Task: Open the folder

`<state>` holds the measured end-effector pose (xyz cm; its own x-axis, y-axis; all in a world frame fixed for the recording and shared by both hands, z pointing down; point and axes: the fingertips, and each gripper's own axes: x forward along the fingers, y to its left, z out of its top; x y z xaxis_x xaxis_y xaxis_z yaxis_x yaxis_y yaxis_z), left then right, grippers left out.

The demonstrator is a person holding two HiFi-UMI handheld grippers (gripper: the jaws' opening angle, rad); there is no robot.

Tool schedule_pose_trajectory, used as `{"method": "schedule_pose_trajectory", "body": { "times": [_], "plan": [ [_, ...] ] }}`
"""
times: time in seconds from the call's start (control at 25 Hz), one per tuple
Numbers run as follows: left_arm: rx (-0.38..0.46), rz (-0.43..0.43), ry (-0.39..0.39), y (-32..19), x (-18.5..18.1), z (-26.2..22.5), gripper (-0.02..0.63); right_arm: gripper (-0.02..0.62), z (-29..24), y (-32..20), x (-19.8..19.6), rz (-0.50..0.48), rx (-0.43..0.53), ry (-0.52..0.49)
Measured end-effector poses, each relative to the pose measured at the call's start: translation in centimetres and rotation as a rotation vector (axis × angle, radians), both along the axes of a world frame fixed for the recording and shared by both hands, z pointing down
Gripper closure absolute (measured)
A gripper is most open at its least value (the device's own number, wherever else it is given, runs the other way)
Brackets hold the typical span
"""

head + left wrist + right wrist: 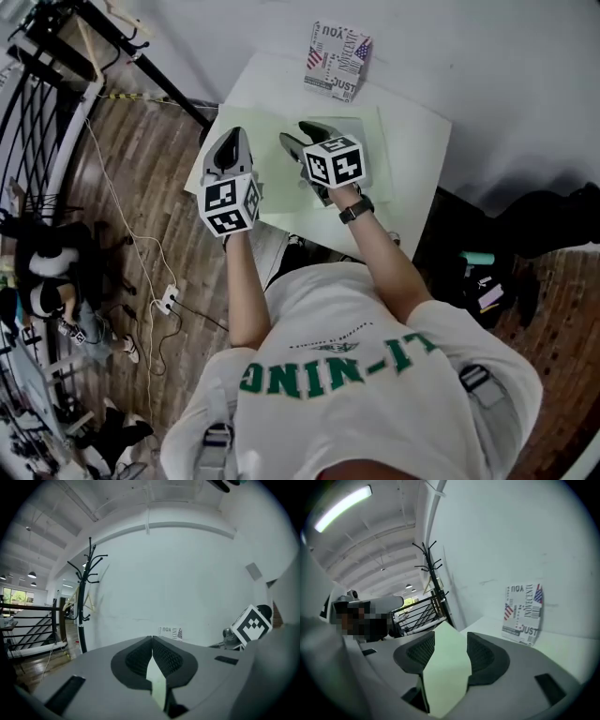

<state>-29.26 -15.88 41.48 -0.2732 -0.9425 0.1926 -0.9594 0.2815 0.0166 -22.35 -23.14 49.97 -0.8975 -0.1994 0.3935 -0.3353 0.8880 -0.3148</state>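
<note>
Folder [272, 178], pale green on the white table [412, 141], has one thin edge pinched tight in my left gripper [234, 133], but my right gripper [302, 133] stands spread around its cover, so I fear lifting now lets that cover slide out.

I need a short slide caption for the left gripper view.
Left tool shut on the edge of the pale green folder, facing a white wall and black coat stand.
</note>
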Motion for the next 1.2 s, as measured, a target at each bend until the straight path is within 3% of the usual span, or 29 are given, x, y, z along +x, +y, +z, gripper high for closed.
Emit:
{"method": "schedule_pose_trajectory", "body": {
  "times": [0.24,0.6,0.88,1.2],
  "plan": [
    [0.014,0.142,-0.008,-5.2,6.5,-0.8,0.591,0.367,-2.9,-5.8,8.9,0.242,0.101,-0.027],
    [0.045,0.309,-0.022,-11.9,13.2,-2.3,0.591,0.451,-7.1,-11.2,18.7,0.458,0.207,-0.08],
    [0.045,0.361,-0.04,-14.5,15.5,-2.4,0.591,0.578,-10.0,-13.7,22.3,0.58,0.353,-0.118],
    [0.053,0.323,-0.048,-15.3,14.0,-2.5,0.591,0.578,-10.5,-14.8,21.5,0.576,0.416,-0.102]
  ]
}}
